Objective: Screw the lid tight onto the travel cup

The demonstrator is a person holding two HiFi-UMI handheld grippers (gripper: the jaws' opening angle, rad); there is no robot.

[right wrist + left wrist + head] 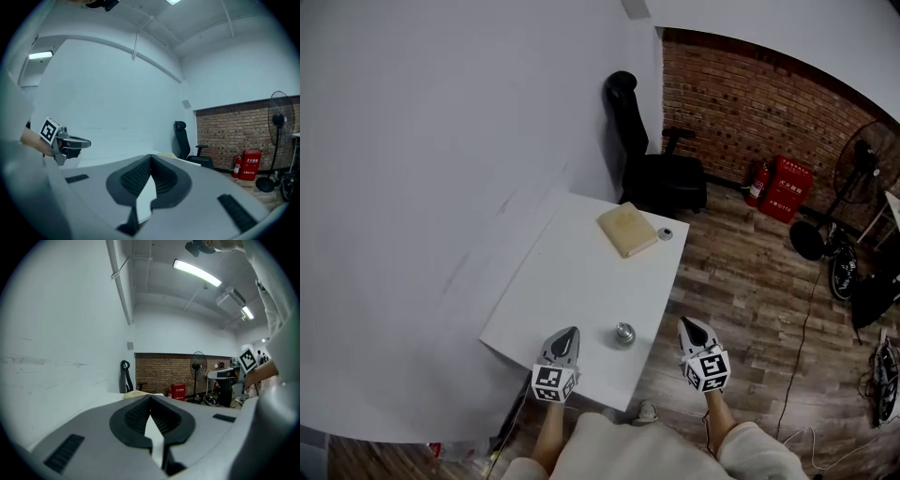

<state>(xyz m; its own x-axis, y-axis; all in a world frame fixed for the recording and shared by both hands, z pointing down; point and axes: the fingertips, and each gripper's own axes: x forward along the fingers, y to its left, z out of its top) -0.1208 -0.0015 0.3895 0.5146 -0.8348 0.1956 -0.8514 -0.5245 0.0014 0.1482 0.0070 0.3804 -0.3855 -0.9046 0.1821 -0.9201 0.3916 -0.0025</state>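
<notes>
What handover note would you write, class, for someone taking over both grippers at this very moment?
Left gripper: fingers shut, empty, above the white table's near edge.
Right gripper: fingers shut, empty, off the table's right side.
Small silvery metal cup: near edge, between them, untouched.
Small grey round piece, possibly the lid: far edge, beside a tan flat block.
Done: nothing visible. Left: fit lid, screw tight.

On counter (572,291): travel cup (624,334) near front edge, flat block (628,230) at far end, small round piece (665,233) just right of block. Behind counter: chair (649,169).
</notes>
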